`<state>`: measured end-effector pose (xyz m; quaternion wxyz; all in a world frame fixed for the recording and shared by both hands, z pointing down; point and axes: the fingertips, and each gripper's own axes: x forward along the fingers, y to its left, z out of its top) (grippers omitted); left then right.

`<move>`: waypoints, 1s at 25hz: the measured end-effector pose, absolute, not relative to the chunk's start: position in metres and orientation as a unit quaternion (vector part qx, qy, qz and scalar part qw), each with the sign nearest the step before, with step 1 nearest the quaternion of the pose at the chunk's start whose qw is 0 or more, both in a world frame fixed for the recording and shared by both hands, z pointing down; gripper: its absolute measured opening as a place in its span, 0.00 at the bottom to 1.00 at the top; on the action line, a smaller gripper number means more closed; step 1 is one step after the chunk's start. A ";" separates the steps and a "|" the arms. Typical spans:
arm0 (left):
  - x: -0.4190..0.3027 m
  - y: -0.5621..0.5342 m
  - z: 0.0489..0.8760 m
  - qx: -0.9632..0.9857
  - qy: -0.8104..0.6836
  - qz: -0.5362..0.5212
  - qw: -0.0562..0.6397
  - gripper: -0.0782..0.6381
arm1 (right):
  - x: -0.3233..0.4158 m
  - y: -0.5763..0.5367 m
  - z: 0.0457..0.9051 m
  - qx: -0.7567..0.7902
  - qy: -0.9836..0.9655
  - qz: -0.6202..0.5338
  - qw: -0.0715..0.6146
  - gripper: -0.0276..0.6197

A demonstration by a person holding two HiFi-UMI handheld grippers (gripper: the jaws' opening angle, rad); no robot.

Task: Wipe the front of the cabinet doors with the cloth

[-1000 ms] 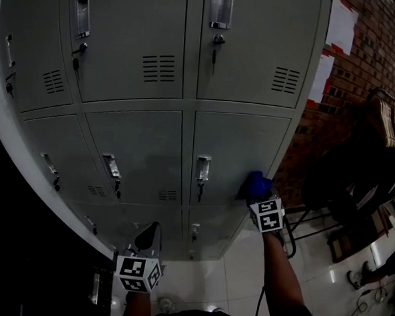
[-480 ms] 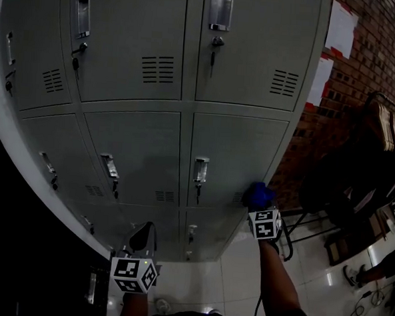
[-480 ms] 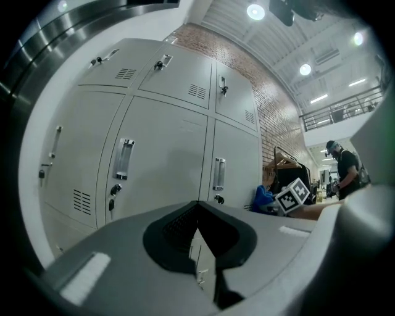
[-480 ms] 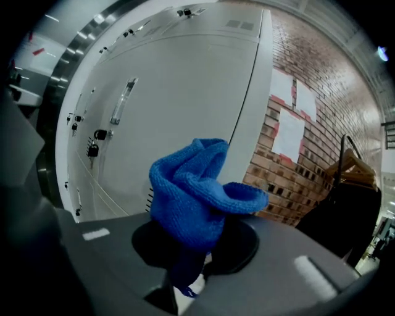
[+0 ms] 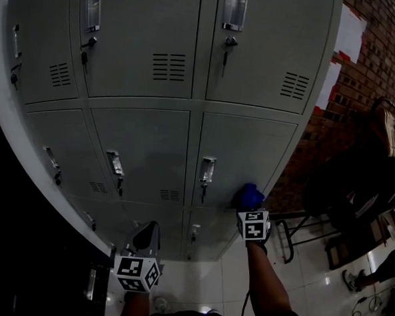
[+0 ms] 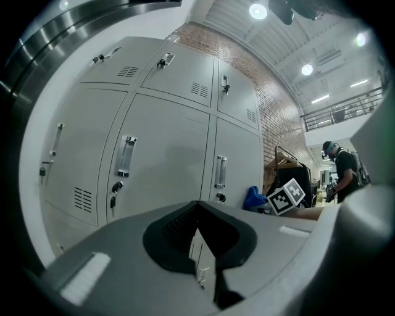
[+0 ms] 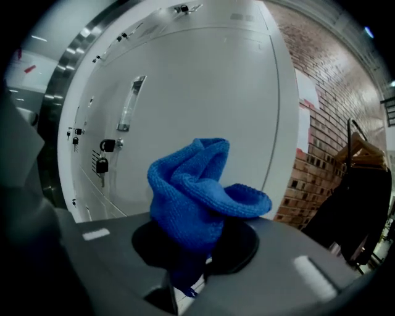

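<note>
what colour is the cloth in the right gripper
Blue. The cloth, clamped in the right gripper, shows best in the right gripper view.

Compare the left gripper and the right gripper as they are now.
The right gripper clamps the blue cloth; the left gripper has its jaws shut on nothing. The right gripper is up at a cabinet door; the left gripper hangs lower, off the doors. Both carry marker cubes.

Cloth (image 5: 249, 192) is sitting in the right gripper (image 5: 250, 205) before the cabinet doors (image 5: 145, 144), left gripper (image 5: 147, 232) hanging lower left, brick wall (image 5: 374, 58) standing right.
</note>
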<state>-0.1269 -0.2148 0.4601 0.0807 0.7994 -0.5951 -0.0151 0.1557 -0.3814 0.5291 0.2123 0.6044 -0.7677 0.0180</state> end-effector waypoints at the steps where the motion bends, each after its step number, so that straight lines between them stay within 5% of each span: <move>1: -0.127 -0.215 0.461 0.800 -0.595 -0.015 0.081 0.13 | 0.146 -0.381 0.529 0.598 -0.773 0.018 0.210 0.16; 16: -0.166 -0.210 0.465 0.783 -0.617 -0.005 0.084 0.13 | 0.012 -0.373 0.522 0.525 -0.835 0.010 0.165 0.16; 25: -0.167 -0.216 0.460 0.792 -0.604 -0.010 0.085 0.13 | 0.012 -0.353 0.507 0.534 -0.830 -0.003 0.160 0.16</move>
